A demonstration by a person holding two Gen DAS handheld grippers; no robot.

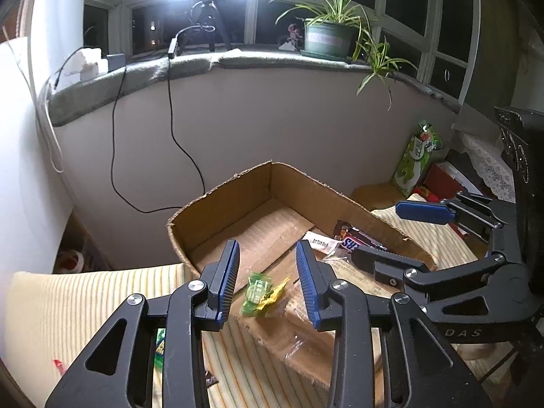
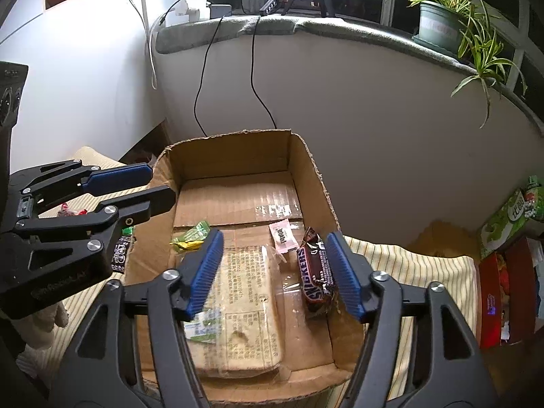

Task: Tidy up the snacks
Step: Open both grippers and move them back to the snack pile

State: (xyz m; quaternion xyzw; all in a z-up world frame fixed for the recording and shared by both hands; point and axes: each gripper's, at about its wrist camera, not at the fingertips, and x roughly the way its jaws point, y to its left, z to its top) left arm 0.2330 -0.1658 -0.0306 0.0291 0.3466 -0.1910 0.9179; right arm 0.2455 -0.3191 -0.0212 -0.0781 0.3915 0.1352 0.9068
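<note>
An open cardboard box [image 2: 238,136] [image 1: 221,190] sits on a striped cloth. Inside lie a green and yellow candy [image 2: 193,236] [image 1: 260,292], a Snickers bar [image 2: 314,272] [image 1: 353,241], a small pink sachet [image 2: 282,236] [image 1: 321,243] and a large clear-wrapped cracker pack [image 2: 244,292]. My left gripper [image 1: 268,248] [image 2: 161,183] hovers over the box's left side, open, with nothing between its pads; the candy lies below it. My right gripper [image 2: 274,238] [image 1: 377,233] hangs open over the near right part, the Snickers bar resting just inside its right finger, untouched.
A green snack bag [image 1: 416,159] [image 2: 510,217] and a red carton [image 2: 499,282] stand right of the box. Red-wrapped sweets [image 2: 73,210] and a dark packet [image 2: 120,251] lie on the cloth [image 1: 85,306] to the left. Behind are a wall, cables and a sill with a potted plant [image 1: 326,37].
</note>
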